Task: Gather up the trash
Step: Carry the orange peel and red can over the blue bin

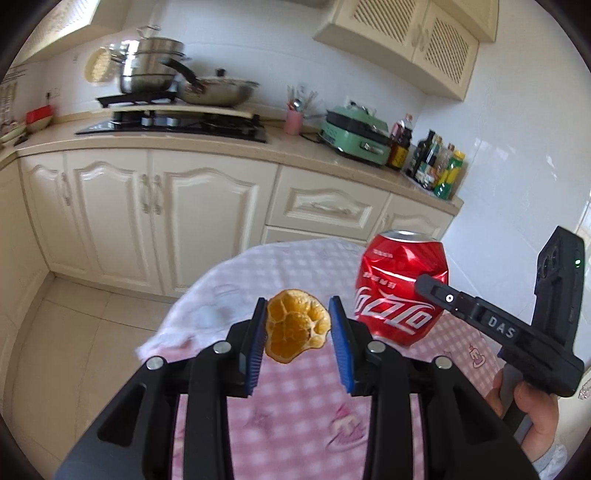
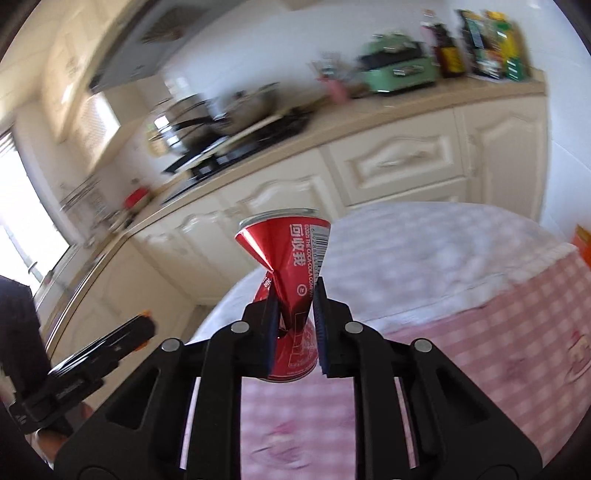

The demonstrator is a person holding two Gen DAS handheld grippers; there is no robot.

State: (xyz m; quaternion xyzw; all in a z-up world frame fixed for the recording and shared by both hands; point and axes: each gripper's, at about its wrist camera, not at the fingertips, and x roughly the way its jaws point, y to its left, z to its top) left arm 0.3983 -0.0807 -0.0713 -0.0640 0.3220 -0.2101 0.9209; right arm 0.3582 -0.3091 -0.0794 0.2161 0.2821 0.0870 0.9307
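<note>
Pink checked table [image 1: 303, 398] bare beneath both grippers, open floor [image 1: 74, 332] left, cabinets [image 1: 147, 206] beyond.

A kitchen with white tiled walls [image 1: 517, 122] and pale floor tiles [image 1: 74, 325]. Cream base cabinets [image 1: 147, 206] with arched panel doors run under a beige counter [image 1: 295, 155]; cream lattice-front cupboards [image 1: 413, 33] hang above. On the counter sit a black gas hob [image 1: 173, 125] carrying stacked steel pots [image 1: 151, 66] and a lidded pan [image 1: 218, 88], a pink utensil holder [image 1: 293, 122], a green electric cooker [image 1: 354, 133] and a cluster of bottles [image 1: 432, 162] — all in daylight from a bright window [image 2: 22, 199] at the far left. Nearer stands a table under a pink checked cloth [image 1: 295, 398].
</note>
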